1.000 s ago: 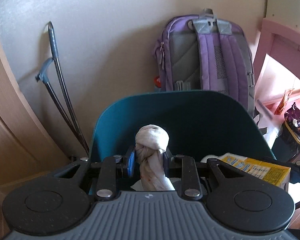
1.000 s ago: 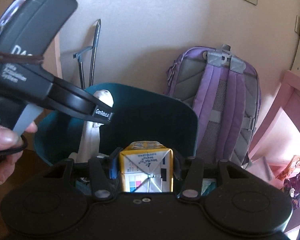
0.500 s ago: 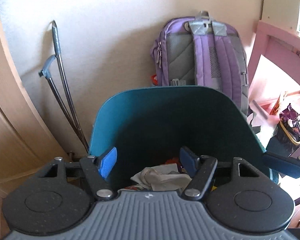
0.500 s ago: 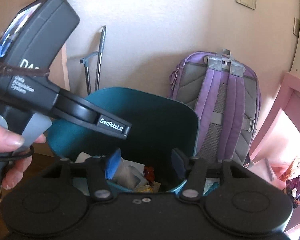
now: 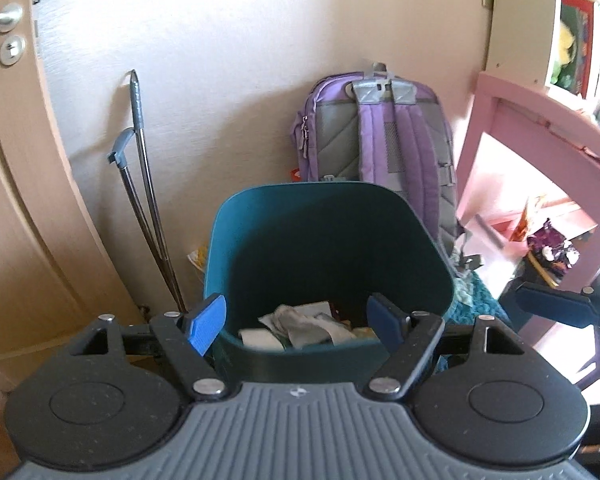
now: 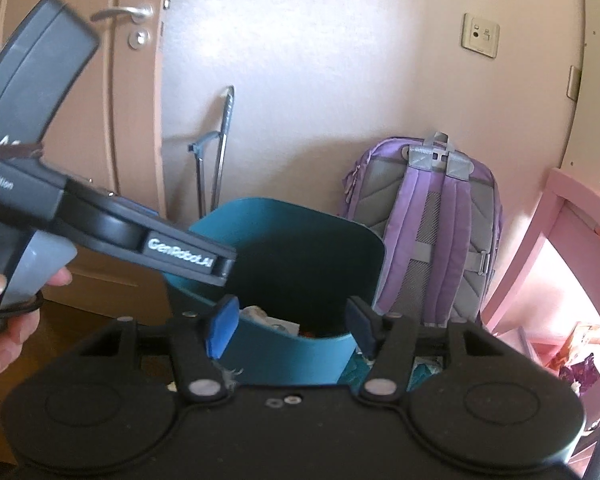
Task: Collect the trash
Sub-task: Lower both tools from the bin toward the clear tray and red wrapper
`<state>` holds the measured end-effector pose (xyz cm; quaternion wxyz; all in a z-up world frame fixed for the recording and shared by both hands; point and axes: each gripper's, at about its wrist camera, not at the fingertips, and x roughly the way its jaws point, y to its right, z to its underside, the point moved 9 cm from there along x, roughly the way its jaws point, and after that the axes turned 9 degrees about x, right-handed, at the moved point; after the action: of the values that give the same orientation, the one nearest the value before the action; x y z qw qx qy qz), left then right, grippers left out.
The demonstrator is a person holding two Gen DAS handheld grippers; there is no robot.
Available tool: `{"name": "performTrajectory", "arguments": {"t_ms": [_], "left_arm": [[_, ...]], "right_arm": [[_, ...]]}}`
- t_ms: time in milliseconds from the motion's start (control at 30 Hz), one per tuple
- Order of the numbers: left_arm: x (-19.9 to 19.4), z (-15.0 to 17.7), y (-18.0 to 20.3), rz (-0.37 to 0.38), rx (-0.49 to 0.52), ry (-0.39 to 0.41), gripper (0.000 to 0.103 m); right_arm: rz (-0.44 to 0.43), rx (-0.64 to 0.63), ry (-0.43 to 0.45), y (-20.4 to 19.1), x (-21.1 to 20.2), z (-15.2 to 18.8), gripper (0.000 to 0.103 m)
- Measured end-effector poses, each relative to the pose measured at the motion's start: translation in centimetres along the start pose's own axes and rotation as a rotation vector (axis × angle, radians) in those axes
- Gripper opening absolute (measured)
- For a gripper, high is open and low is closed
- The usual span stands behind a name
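Sitting on the floor by the wall is a teal bin [image 5: 328, 240], and its top is open. Inside it lies the trash: a crumpled grey-white cloth [image 5: 308, 322], some paper [image 5: 260, 336] and a bit of something red. The stuff sits low in the bin, down near its front wall.

The left gripper [image 5: 296, 316] hangs over the bin's front rim. Its jaws are opening wide, and nothing is between them. The right gripper [image 6: 290, 320] is over the bin's near right corner. Its jaws are opening too, with nothing between them.

A purple backpack [image 5: 380, 132] leans on the wall just behind the bin. A pink shelf [image 5: 540, 152] stands on the right.
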<state>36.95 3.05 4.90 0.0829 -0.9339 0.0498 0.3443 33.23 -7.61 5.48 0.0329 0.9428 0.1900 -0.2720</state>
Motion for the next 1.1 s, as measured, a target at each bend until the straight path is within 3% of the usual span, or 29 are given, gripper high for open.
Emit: {"name": "performTrajectory", "arguments": {"t_ms": [300, 600, 667, 800, 1100], "left_arm": [[-4.7, 4.4, -0.3, 0.015, -0.019, 0.001, 0.080], [-5.0, 11.3, -0.3, 0.026, -0.037, -0.052, 0.081], [-4.6, 12.9, -0.4, 0.021, -0.057, -0.063, 0.081], [-3.1, 16.2, -0.8, 0.011, -0.111, -0.085, 0.103], [4.0, 24.3, -0.5, 0.041, -0.187, -0.227, 0.103]], "right_arm": [[-0.066, -0.005, -0.033, -1.3, -4.4, 4.0, 0.059], [-0.099, -0.008, -0.121, -2.5, -4.0, 11.0, 0.060], [-0.105, 0.004, -0.142, -2.8, -3.6, 12.6, 0.060], [-0.119, 0.000, -0.191, -3.7, -2.1, 16.3, 0.060], [-0.122, 0.028, -0.390, -4.8, 3.6, 26.4, 0.060]]}}
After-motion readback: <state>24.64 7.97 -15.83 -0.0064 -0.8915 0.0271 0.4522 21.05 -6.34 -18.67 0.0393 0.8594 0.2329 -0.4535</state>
